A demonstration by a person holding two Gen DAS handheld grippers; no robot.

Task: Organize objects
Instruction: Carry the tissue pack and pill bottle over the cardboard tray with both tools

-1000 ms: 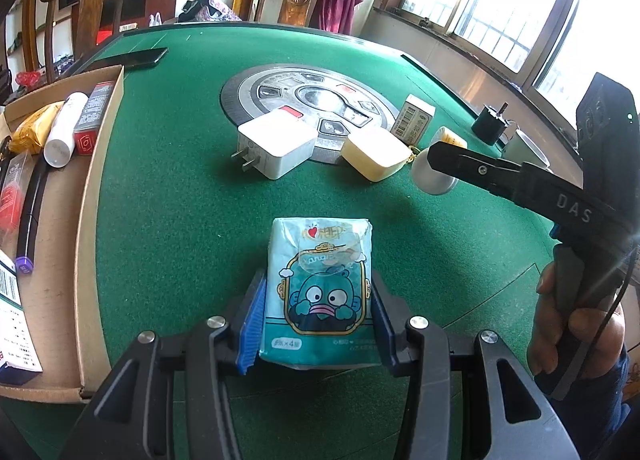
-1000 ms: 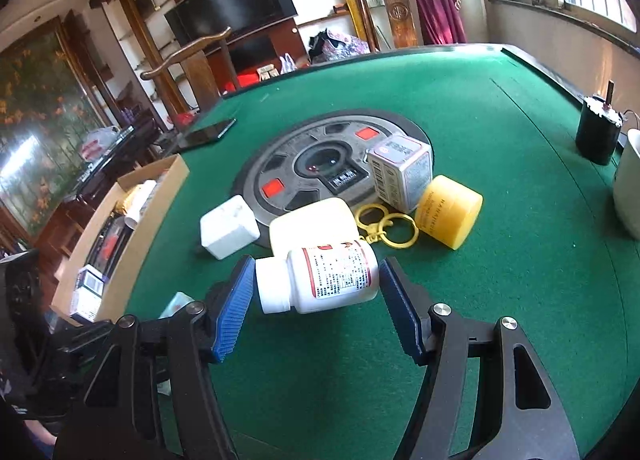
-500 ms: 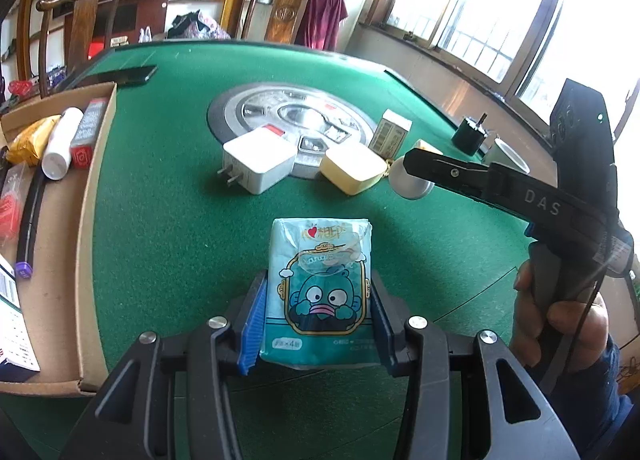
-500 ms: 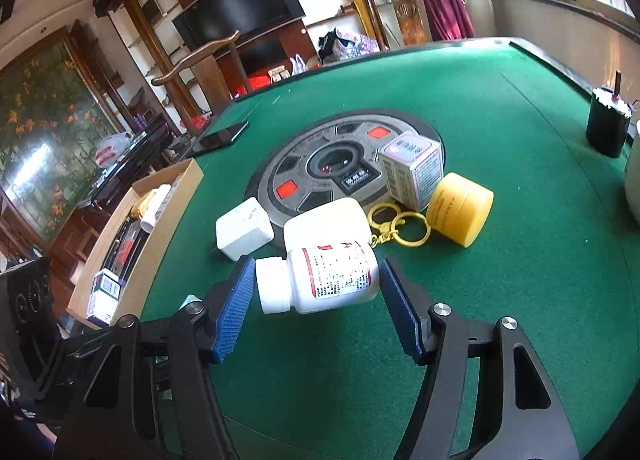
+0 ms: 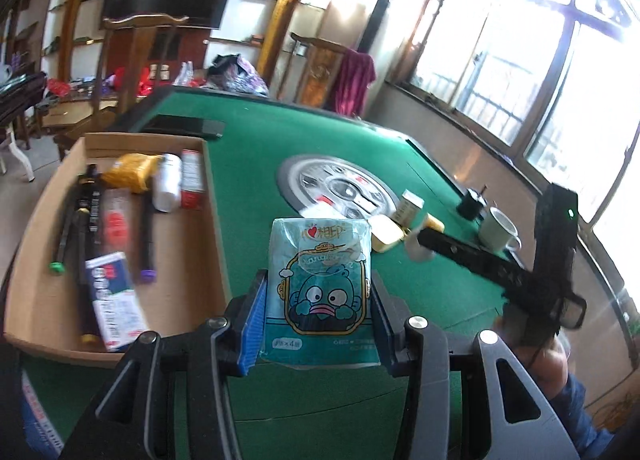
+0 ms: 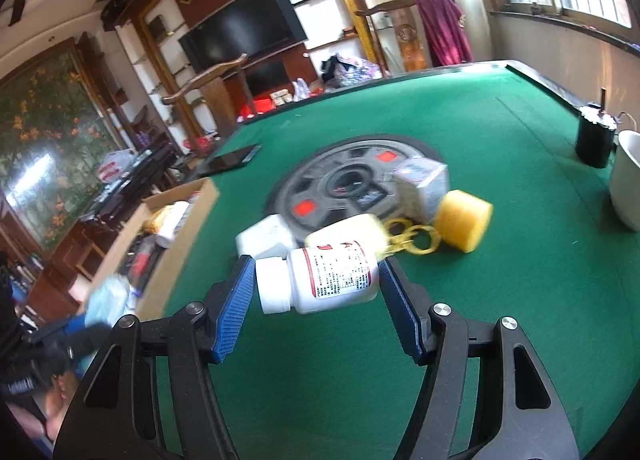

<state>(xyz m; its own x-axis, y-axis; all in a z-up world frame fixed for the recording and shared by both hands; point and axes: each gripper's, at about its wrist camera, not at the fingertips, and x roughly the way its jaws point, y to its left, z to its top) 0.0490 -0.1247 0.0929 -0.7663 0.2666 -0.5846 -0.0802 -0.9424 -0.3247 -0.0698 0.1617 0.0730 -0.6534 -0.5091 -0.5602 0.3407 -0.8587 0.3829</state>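
My left gripper [image 5: 318,312] is shut on a teal tissue pack [image 5: 320,292] with a cartoon fish, held in the air above the green table, just right of the cardboard box [image 5: 216,216]. My right gripper [image 6: 318,296] is shut on a white pill bottle [image 6: 320,280] lying sideways between the blue pads, lifted above the table. The right gripper also shows in the left wrist view [image 5: 416,246], with the bottle at its tip. The box also shows in the right wrist view [image 6: 188,236] at the left.
The box holds pens, a white tube, a yellow packet and a small carton. On the table [image 6: 500,280] lie a white charger [image 6: 264,240], a yellow case, a yellow key ring [image 6: 412,240], a yellow jar [image 6: 462,220], a small carton [image 6: 424,184], a black phone [image 6: 228,158], a white mug [image 5: 496,228] and a black cylinder [image 6: 594,138].
My left gripper has lifted the tissue pack off the table and swung left toward the box. My right gripper has risen with the bottle and moved a little left.
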